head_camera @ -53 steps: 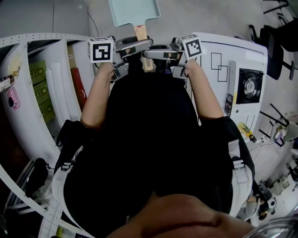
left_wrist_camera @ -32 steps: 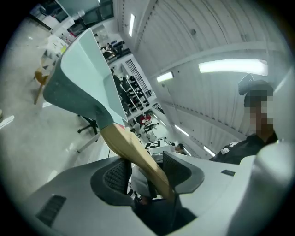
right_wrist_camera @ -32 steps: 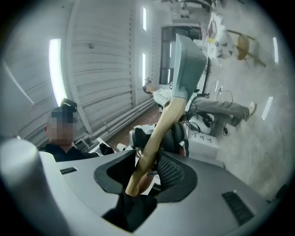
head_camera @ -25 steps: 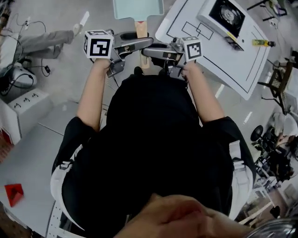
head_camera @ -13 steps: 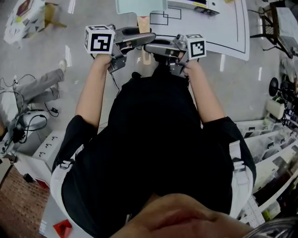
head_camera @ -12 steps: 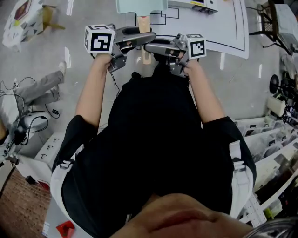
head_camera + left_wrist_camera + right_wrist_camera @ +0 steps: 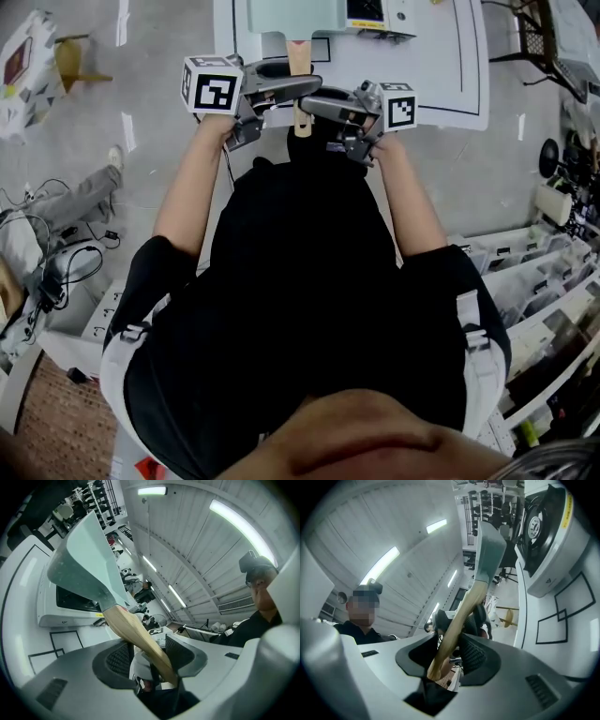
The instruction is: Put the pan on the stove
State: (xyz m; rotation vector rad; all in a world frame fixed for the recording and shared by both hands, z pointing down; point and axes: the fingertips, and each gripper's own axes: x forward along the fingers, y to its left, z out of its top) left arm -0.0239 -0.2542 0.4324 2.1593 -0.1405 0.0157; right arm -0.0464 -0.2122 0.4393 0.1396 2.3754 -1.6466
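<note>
In the head view I have the left gripper (image 7: 305, 86) and right gripper (image 7: 311, 103) meeting from opposite sides on the wooden handle (image 7: 300, 67) of the pale green square pan (image 7: 281, 14), I judge to steady its weight. It hangs over the white bench (image 7: 450, 75) above a grey floor (image 7: 141, 141), beside the white stove with a black top (image 7: 375, 13). The left gripper view shows its jaws clamped on that handle; the right gripper view shows the same, though lens distortion leaves the gap to the stove uncertain.

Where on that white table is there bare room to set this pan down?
Bare table lies right of the stove, out to the table's edge, and in front of the stove. The left end is crowded: the pan hangs there beside the stove.
</note>
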